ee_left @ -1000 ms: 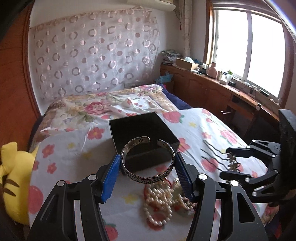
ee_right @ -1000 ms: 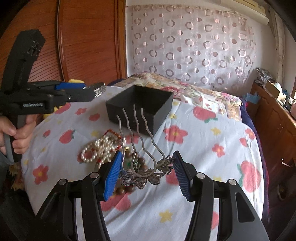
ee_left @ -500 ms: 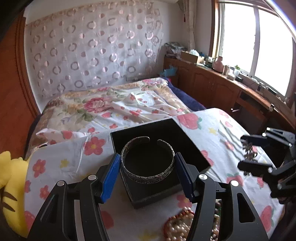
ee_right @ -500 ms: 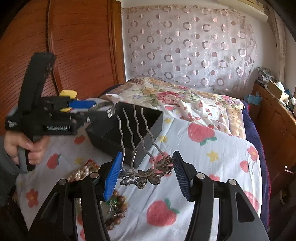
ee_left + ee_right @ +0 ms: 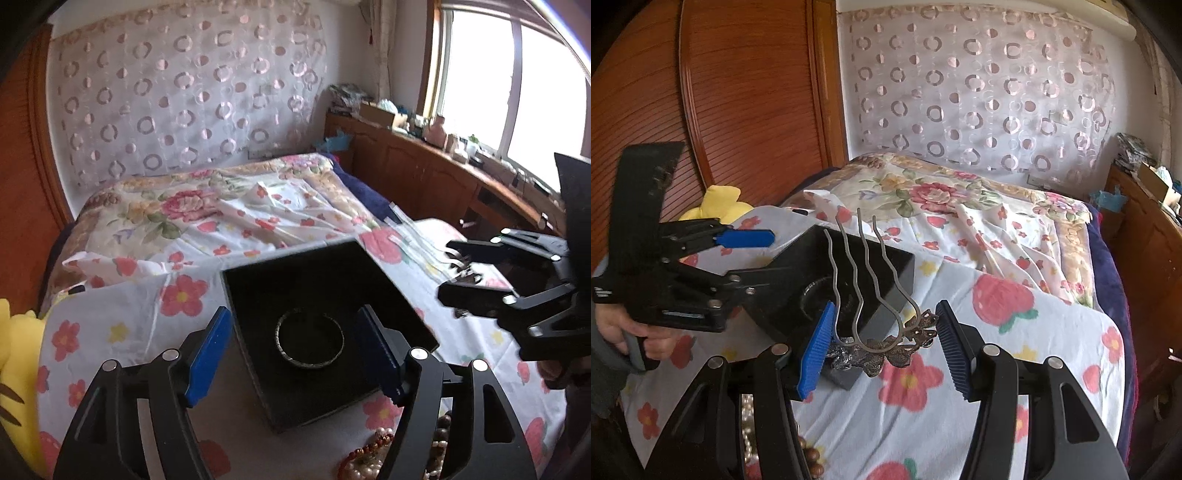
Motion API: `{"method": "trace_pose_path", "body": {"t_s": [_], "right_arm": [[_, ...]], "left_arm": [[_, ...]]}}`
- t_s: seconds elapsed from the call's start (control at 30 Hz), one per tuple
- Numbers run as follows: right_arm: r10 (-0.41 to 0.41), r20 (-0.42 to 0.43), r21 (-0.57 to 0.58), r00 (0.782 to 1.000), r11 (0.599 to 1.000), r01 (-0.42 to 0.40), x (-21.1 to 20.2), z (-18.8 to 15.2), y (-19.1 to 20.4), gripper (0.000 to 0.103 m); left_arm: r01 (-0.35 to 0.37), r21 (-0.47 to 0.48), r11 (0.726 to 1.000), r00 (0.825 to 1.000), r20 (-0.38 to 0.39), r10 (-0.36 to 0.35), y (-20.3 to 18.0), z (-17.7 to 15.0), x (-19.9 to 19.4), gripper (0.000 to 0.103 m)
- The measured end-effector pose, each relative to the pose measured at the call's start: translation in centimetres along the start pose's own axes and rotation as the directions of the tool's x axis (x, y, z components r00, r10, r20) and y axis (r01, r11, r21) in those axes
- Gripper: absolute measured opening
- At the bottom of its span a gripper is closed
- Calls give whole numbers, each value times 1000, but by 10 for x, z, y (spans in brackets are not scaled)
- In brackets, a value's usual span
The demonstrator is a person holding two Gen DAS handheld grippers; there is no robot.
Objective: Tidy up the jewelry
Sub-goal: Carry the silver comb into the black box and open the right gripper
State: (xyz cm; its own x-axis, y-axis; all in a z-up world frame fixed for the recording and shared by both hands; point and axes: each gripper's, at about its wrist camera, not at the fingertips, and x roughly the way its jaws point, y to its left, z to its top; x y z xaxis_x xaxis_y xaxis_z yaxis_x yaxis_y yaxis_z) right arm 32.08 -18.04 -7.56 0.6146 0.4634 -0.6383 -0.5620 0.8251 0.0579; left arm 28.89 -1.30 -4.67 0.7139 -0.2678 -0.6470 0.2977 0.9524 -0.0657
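Observation:
A silver cuff bracelet (image 5: 309, 340) lies flat on the floor of an open black box (image 5: 255, 291) on the flowered bed sheet. My left gripper (image 5: 293, 345) hovers over the box, open and empty, its blue pads either side of the bracelet. My right gripper (image 5: 882, 341) is shut on a metal hair comb (image 5: 871, 291) with wavy prongs pointing up and an ornate floral base; it hovers beside the box (image 5: 886, 273). The right gripper also shows in the left wrist view (image 5: 491, 280). The left gripper shows in the right wrist view (image 5: 738, 254).
Pearl and red bead necklaces (image 5: 373, 454) lie on the sheet in front of the box. A yellow plush toy (image 5: 14, 354) sits at the bed's left edge. A wooden cabinet (image 5: 424, 173) with clutter runs under the window on the right.
My left gripper has opened and dropped the bracelet into the box. My right gripper has carried the hair comb closer to the box.

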Motion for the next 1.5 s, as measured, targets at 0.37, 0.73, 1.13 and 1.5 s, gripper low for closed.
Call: {"method": "trace_pose_path", "body": {"t_s": [0.37,0.73,1.13,1.5], "right_arm": [[43,-48,-63,998,997,-46,46,23,28,59],[34,-112,-113,993,993,-47,68,16,43,59],[-3,-140,-177,990,984,-22,73,12,56,59],[6,-68,-126,998,992,-14,27,6,48,62]], "left_arm": [[-117,-55,992,992,49,120,43,-5,-29,82],[-139,-119,983,988,54,146,68,-29,-43,91],[-150,-119,981,987,37,156,66,-47,-54,92],[-99,-107,989,995,12,101,42,-64,-62,92]]}}
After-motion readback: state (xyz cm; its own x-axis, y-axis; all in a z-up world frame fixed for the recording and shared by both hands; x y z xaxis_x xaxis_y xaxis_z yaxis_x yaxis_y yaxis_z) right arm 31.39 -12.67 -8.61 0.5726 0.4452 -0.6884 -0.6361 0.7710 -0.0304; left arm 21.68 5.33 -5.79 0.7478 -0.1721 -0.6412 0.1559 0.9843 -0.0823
